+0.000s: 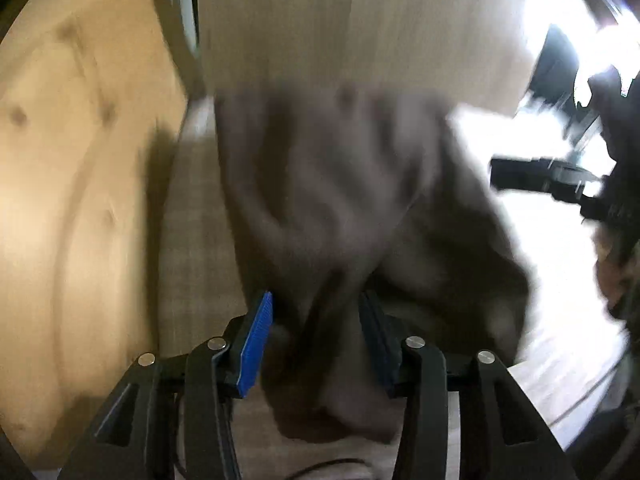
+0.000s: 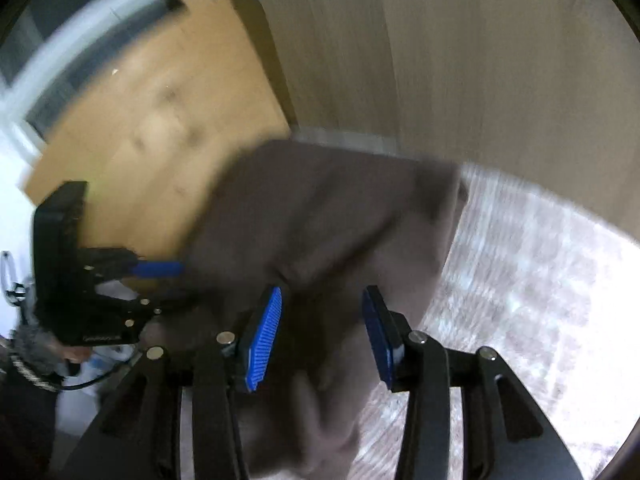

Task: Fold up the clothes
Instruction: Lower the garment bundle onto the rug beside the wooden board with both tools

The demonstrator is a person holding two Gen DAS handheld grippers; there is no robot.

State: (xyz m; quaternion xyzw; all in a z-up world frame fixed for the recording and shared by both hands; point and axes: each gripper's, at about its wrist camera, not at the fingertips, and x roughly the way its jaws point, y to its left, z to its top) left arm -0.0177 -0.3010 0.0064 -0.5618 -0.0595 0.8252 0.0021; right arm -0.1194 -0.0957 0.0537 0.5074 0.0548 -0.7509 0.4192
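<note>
Both views blurry. Grey-brown garment [image 1: 340,200] hangs in the air between the two tongs, above a pale cloth-covered surface [image 2: 540,280], wooden board [image 1: 80,160] behind. Left gripper [image 1: 316,340] has cloth bunched between its blue pads, looks clamped on it. Right gripper [image 2: 324,336] likewise, w/ fabric draped through. Judging: keep both grips level & cloth taut so the fold line lands straight, lower evenly.

Home interior, wood-grain floor [image 2: 540,280], pine panel [image 1: 60,160]
</note>
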